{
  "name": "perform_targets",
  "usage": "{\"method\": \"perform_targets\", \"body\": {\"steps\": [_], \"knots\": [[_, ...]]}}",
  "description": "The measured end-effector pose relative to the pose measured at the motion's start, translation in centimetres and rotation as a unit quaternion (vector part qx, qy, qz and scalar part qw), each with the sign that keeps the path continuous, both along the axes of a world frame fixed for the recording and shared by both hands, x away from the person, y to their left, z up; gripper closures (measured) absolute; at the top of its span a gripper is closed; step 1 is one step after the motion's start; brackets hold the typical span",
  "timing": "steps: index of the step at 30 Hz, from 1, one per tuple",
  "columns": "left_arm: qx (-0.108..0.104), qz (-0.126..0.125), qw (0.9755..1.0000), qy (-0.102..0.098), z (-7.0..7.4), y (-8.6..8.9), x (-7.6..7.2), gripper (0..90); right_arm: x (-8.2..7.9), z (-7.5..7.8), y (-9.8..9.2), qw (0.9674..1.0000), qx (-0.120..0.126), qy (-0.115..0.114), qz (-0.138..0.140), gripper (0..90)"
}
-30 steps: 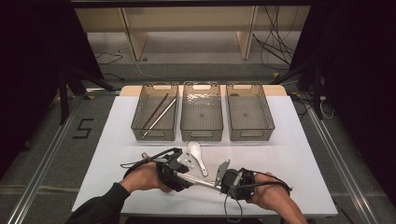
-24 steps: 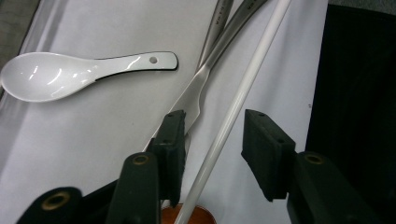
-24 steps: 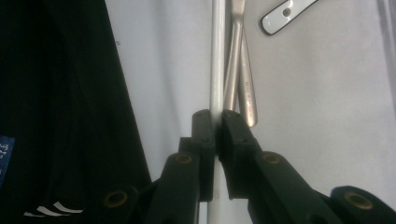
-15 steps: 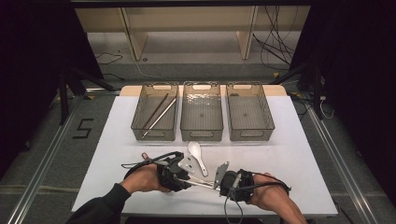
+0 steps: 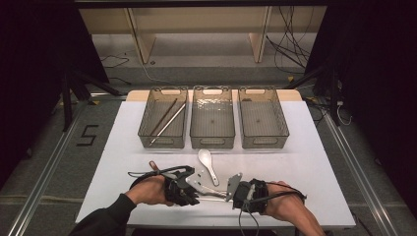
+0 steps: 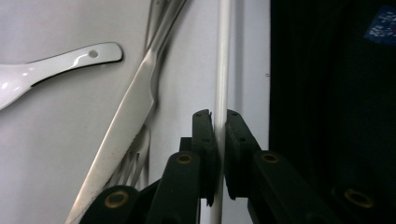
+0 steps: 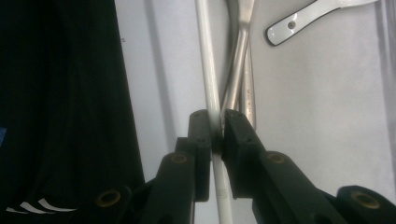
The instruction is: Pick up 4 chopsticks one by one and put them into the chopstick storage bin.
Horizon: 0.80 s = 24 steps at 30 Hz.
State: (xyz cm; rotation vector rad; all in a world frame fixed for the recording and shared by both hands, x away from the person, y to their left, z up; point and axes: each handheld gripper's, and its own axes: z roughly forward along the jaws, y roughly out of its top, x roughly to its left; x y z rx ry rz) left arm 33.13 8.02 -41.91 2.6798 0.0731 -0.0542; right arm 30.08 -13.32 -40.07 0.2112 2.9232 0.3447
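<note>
At the near edge of the desk (image 5: pixel 314 162), both grippers meet on one item.
Left gripper (image 6: pixel 220 122): jaws have just been closing; now clamped on a slim white chopstick (image 6: pixel 222 56).
Right gripper (image 7: pixel 216 122): jaws pinched on the same chopstick's other end.
Long axis: runs straight between the two grippers, parallel to the near edge.
Neighbours: knife (image 6: pixel 133 109) and fork (image 6: pixel 135 161) just beside the chopstick; white spoon (image 5: pixel 207 163) beyond.
Target, judged: left bin (image 5: pixel 146 129) holding chopsticks, ahead of the left gripper, which is nearer.
</note>
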Motion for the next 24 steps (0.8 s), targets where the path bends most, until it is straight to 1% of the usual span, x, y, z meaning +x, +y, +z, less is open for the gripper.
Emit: {"method": "perform_targets", "body": {"steps": [2,3,4,6,7,8,10,12,13,15,18,19,21,22,24], "knots": [[0.0,0.002,1.0,-0.006,0.2,0.0,-0.1,84.9,0.1,0.1,-0.2,0.9999,0.008,-0.001,-0.01,79.4],[0.005,0.007,0.9999,-0.007,0.3,0.1,-0.1,85.0,0.1,0.3,-0.4,0.9998,0.01,-0.003,-0.017,78.9],[0.006,0.012,0.9998,-0.012,0.3,0.2,-0.1,85.1,0.2,0.4,-0.6,0.9996,0.015,-0.005,-0.024,75.4],[-0.001,0.03,0.9995,-0.007,0.4,0.6,0.3,85.1,0.5,0.8,-1.0,0.9985,0.035,-0.01,-0.041,68.1],[-0.003,0.039,0.9992,-0.01,0.5,0.8,0.5,85.1,0.6,1.0,-1.2,0.9976,0.044,-0.015,-0.052,65.8],[-0.007,0.05,0.9987,-0.008,0.6,1.0,0.7,85.1,0.8,1.2,-1.4,0.9966,0.052,-0.015,-0.062,64.4],[-0.014,0.067,0.9977,-0.008,0.8,1.5,1.1,85.1,0.9,1.4,-1.8,0.9943,0.068,-0.025,-0.078,56.2],[-0.02,0.086,0.996,-0.009,1.0,2.0,1.5,85.1,1.1,1.6,-2.1,0.9911,0.085,-0.03,-0.098,49.2],[-0.023,0.098,0.9948,-0.011,1.1,2.2,1.6,85.1,1.2,1.7,-2.2,0.9893,0.094,-0.033,-0.107,47.3],[-0.028,0.115,0.9929,-0.013,1.3,2.6,2.0,85.1,1.4,1.8,-2.4,0.9856,0.112,-0.041,-0.119,43.7],[-0.037,0.139,0.9896,-0.012,1.6,3.2,2.4,85.1,1.5,2.0,-2.6,0.9801,0.132,-0.052,-0.139,40.0],[-0.039,0.148,0.9881,-0.013,1.7,3.4,2.5,85.1,1.5,2.0,-2.7,0.9786,0.137,-0.051,-0.145,39.1],[-0.045,0.164,0.9853,-0.013,1.8,3.8,2.8,85.1,1.5,1.8,-2.9,0.9767,0.143,-0.05,-0.152,37.2],[-0.05,0.175,0.9833,-0.014,1.9,4.0,3.0,85.1,1.6,1.7,-3.0,0.9758,0.144,-0.052,-0.156,36.8],[-0.056,0.188,0.9804,-0.014,2.0,4.4,3.3,85.1,1.6,1.3,-3.1,0.9745,0.145,-0.048,-0.165,35.5]]}}
